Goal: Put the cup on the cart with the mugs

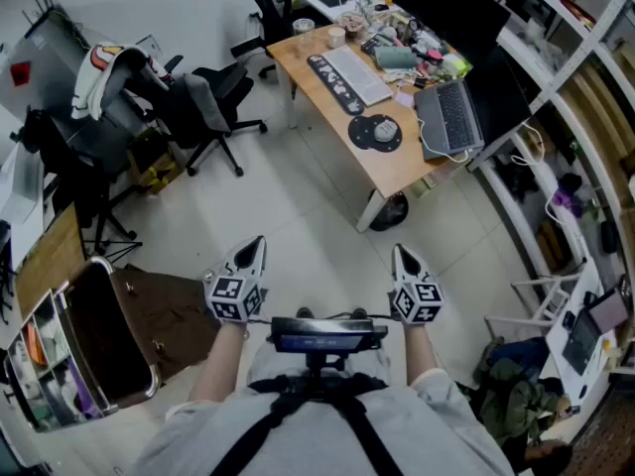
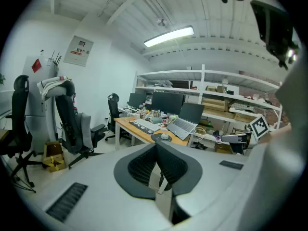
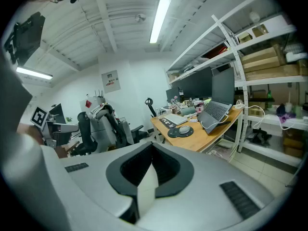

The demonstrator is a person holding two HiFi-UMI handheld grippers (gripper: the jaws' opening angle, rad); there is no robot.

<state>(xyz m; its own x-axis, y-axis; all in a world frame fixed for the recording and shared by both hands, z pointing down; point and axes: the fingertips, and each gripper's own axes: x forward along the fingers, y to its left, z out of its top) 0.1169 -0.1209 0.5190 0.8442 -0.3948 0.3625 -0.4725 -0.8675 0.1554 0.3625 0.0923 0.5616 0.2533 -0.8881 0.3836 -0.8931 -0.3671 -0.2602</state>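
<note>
Wears black harness straps (image 1: 298, 419) over a pale shirt. Holds left gripper (image 1: 255, 243) and right gripper (image 1: 400, 252) side by side, low over the floor (image 1: 298, 196), both clenched with nothing between the jaws. Faces a wooden desk (image 1: 397, 162) well ahead. Shows what looks like the cup (image 1: 336, 37) at the desk's far end, near the keyboard (image 1: 359, 75), well apart from both grippers.

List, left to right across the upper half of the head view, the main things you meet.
Chair draped with a light garment → black office chair → white keyboard → open laptop.
</note>
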